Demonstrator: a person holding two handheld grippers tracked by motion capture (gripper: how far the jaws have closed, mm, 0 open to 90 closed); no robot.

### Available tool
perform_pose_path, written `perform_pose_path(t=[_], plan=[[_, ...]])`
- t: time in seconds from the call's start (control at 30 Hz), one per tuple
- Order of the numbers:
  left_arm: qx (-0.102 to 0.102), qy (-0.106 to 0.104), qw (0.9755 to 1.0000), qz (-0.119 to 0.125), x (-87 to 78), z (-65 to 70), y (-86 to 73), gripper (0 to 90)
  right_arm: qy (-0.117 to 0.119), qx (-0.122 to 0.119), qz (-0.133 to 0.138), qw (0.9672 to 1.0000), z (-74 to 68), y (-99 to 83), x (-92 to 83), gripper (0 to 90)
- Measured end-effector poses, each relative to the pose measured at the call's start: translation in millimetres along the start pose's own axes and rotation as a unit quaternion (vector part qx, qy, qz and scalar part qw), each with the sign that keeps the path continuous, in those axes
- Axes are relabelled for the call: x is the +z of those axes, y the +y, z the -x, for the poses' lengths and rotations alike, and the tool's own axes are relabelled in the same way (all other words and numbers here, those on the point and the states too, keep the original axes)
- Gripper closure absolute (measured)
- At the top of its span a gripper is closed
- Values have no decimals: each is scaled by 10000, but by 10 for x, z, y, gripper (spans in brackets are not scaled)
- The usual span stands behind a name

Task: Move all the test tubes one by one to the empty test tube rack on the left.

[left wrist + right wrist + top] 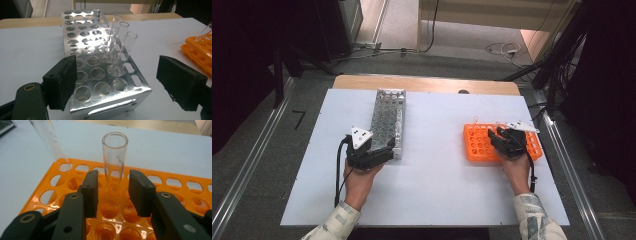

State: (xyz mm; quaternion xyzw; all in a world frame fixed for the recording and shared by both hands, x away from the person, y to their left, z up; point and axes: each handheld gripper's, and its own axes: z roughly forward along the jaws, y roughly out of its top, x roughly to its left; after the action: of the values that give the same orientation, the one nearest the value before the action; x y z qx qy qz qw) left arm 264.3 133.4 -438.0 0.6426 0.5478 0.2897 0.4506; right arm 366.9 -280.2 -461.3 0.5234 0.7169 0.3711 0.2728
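A shiny metal tube rack (388,120) lies left of centre on the white table. My left gripper (388,150) sits at its near end. In the left gripper view the jaws (116,82) stand wide on either side of the metal rack (100,75); the right pad is clear of it. Three empty glass tubes (120,37) stand along the rack's right side. At the right, my right gripper (494,136) hovers over an orange rack (479,145). Its jaws (113,192) flank an upright glass tube (115,157) in the orange rack (175,192), with small gaps at both pads.
A second glass tube (48,137) leans in a far left hole of the orange rack. The white table top (437,190) ends in a wooden strip (427,84) at the back. Metal rails (569,170) run along both sides, and cables lie on the floor beyond.
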Motion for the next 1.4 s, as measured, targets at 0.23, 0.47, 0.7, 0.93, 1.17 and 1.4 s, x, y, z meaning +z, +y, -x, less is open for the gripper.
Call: perform_pose_path(t=[0.23,0.47,0.7,0.93,1.17,1.4], plan=[[7,-8,10000,-14,4,-1,-3,169,28,-60,-28,10000,-8,8,45,666],[7,-19,10000,-17,3,0,-2,170,40,-87,-121,9999,-2,3,72,715],[4,-20,10000,-14,4,-2,-2,171,4,-41,-16,10000,19,30,29,728],[-9,-26,10000,9,-3,-8,1,171,-76,-124,166,9998,-31,88,-72,729],[-18,-18,10000,15,-12,-12,6,170,-63,-122,311,9994,-20,149,-206,729],[-34,27,10000,20,-9,-13,10,142,141,-201,279,9993,-65,174,-345,729]])
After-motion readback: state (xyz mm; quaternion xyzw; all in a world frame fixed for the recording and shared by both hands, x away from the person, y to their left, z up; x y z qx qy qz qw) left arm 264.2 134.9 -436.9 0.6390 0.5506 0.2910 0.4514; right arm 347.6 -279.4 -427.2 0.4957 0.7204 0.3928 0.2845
